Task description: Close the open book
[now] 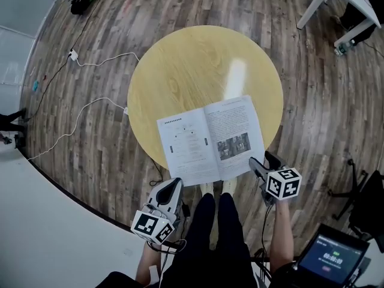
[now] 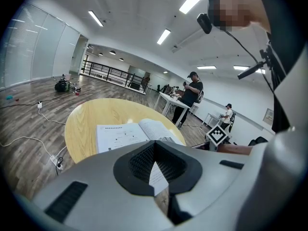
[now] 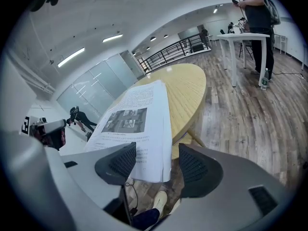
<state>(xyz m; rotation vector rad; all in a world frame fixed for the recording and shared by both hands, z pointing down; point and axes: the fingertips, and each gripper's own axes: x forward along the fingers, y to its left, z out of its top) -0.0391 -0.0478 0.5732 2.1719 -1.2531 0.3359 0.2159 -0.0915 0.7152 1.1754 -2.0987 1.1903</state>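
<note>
- Round table (image 1: 180, 65) carries the open book (image 1: 210, 138), overhanging its near edge.
- Nearest, the right tool (image 1: 259, 159), jaws apart, straddles the right page's corner; the left tool (image 1: 173, 185), jaws together, sits short of the book.

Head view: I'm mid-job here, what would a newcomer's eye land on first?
The open white paper book, spread on the round pale wooden table with its near edge overhanging on the person's side. Next, the right tool, jaws apart around the right page's near corner, while the left tool sits with jaws together just by the near left corner.
</note>
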